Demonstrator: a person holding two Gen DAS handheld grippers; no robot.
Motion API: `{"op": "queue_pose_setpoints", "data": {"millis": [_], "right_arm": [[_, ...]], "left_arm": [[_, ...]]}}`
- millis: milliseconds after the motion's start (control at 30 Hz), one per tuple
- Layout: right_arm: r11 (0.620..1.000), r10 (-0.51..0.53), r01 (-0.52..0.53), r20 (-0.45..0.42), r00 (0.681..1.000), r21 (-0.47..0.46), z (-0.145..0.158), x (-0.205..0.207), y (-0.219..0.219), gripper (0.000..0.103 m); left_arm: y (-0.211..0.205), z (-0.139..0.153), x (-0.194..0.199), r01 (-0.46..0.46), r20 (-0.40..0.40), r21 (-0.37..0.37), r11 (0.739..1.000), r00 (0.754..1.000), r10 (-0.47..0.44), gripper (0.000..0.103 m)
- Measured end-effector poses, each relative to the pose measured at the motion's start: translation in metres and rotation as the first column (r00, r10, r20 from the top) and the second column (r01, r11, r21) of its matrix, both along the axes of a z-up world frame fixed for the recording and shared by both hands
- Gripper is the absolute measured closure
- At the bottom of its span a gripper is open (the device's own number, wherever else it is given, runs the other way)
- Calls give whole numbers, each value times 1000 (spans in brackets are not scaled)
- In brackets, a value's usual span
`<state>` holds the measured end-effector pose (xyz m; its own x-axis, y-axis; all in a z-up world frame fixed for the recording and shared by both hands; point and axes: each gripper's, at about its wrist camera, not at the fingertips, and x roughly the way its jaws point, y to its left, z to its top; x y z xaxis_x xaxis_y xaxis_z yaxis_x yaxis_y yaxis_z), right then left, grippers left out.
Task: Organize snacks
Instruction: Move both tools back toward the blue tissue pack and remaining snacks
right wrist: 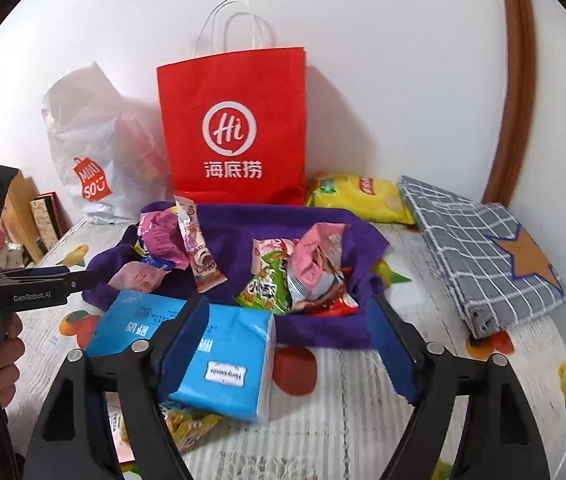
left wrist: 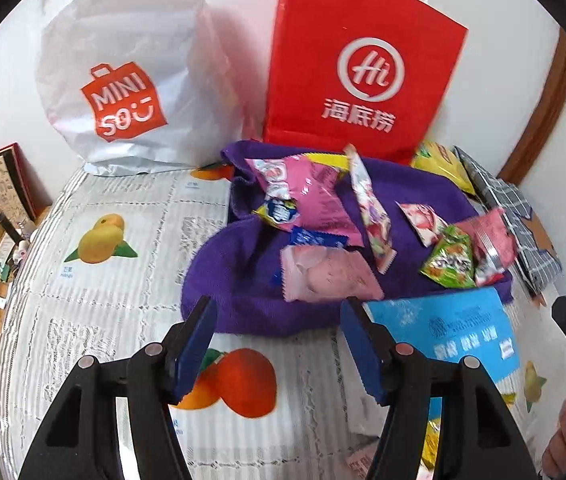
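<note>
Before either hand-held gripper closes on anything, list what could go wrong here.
1. The snack packets lie overlapped on the purple cloth; a pinch may catch two packets or snag the cloth.
2. The blue tissue pack sits right by the open right hand-held gripper and could get nudged.
3. The red paper bag stands upright by the wall; a bump while loading might tip it.

Home: fruit-print tablecloth (left wrist: 123,280), shopping bags (right wrist: 235,128).
</note>
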<state>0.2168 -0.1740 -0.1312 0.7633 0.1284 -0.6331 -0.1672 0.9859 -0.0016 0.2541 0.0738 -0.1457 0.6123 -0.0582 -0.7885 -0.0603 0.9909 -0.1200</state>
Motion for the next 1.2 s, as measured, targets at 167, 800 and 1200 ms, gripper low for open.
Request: {"op": "queue_pose_setpoints", "data": {"millis": [167, 800, 1200], "right_arm": [[995, -89, 88, -52, 995, -39, -2, -14, -4, 18], [997, -69, 71, -63, 996, 23, -6, -57, -1, 18], [992, 3, 14, -132, 991, 128, -32, -54, 16, 19]], "left_arm": [[-7, 6, -6, 10, 11, 26, 1000, 1000, -10, 28], [12, 23, -21, -25, 138, -73, 997, 990, 35, 28], [16, 21, -19, -23, 112, -101, 995, 993, 34, 28]]}}
